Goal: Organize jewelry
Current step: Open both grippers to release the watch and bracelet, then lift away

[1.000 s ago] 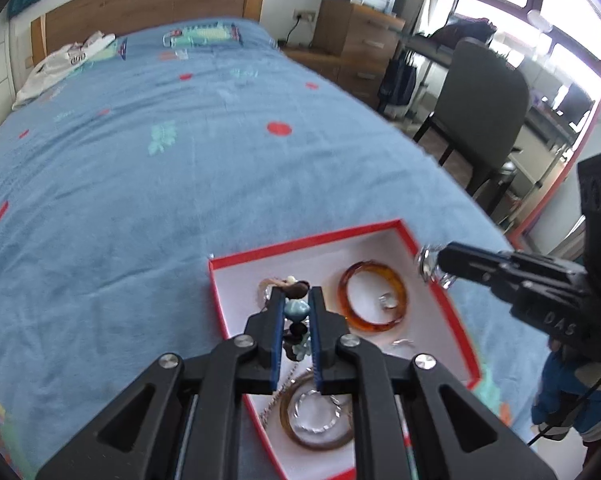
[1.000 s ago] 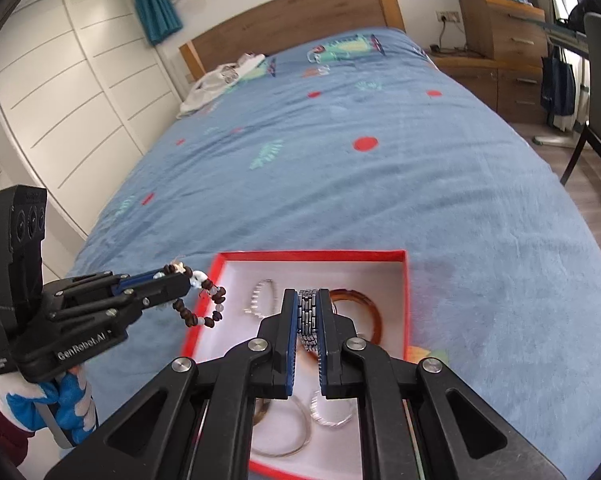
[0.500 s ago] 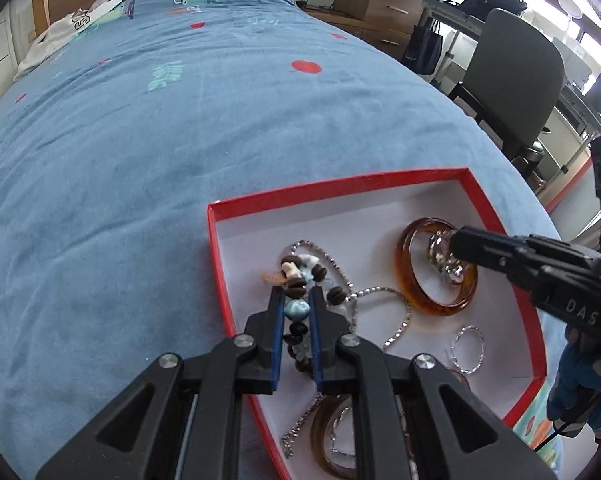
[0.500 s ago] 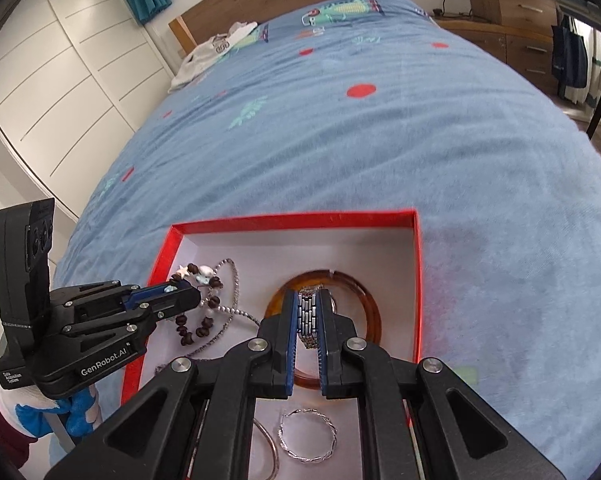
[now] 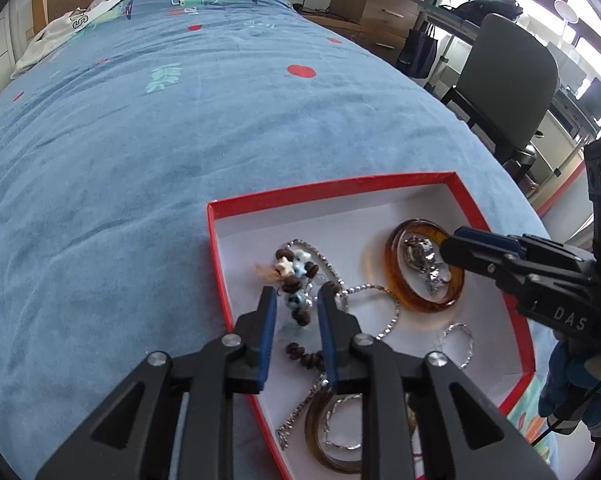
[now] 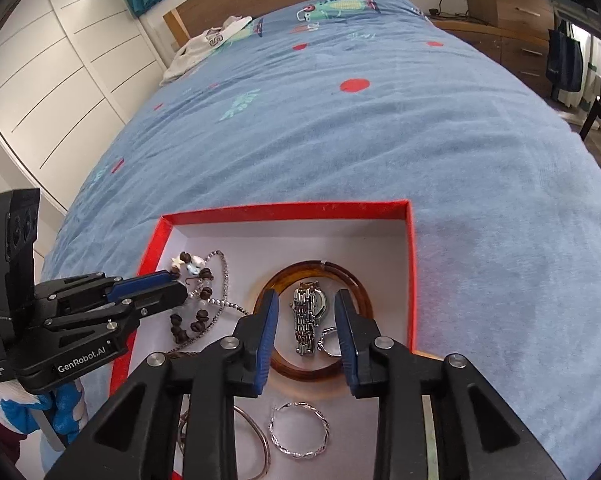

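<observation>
On the blue patterned bedspread [image 5: 140, 152] sits a shallow red-rimmed cardboard box with a white floor [image 5: 328, 190]. Seen from the left wrist, the left gripper [image 5: 296, 300] is opening, its blue pads clear of the brown-and-pale beaded bracelet [image 5: 294, 276] lying between them on the box floor. At 3 o'clock from it an amber resin bangle [image 5: 396, 288] rings a silver metal wristwatch [image 5: 420, 256], under the right gripper [image 5: 446, 246]. A rhinestone chain [image 5: 380, 308] lies between.

From the right wrist, the right gripper [image 6: 306, 320] is opening too, the wristwatch [image 6: 306, 316] lying loose between its pads inside the bangle [image 6: 320, 270]. A twisted silver ring [image 6: 298, 436] lies at 6 o'clock.
</observation>
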{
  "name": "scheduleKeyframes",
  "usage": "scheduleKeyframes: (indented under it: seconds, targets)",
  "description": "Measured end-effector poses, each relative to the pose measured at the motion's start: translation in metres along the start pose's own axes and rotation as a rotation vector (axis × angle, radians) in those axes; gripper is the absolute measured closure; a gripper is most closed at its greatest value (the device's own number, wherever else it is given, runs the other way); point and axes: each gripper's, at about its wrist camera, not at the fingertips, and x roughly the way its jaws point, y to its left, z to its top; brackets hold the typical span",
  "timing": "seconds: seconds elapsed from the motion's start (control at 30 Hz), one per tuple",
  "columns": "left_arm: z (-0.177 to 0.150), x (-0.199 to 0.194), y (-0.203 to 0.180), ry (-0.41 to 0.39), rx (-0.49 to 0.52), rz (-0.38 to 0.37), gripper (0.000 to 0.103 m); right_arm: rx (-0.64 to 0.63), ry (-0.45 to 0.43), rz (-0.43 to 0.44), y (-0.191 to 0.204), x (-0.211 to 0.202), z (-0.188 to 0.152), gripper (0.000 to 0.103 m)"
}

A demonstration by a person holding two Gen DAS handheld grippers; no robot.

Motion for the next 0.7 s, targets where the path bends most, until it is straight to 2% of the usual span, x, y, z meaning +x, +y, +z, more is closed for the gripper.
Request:
scheduleKeyframes:
  seconds: [0.13,0.4,0.57,0.7]
  targets:
    - [-0.001,-0.013,-0.002,-0.022,-0.008,-0.005,0.067,0.011,-0.027,-0.014,-0.001,-0.016,0.002,0.072]
    - [-0.012,-0.053,-0.001,-0.074,-0.039,0.001,0.066,0.028,-0.077,-0.051,0.002,-0.055,-0.005,0.065]
    - [-0.035,-0.091,0.000,-0.128,-0.067,0.064,0.058,0.029,-0.113,-0.059,0.017,-0.082,-0.018,0.055]
    - [-0.059,-0.122,0.003,-0.167,-0.092,0.129,0.057,0.016,-0.136,-0.058,0.035,-0.100,-0.034,0.047]
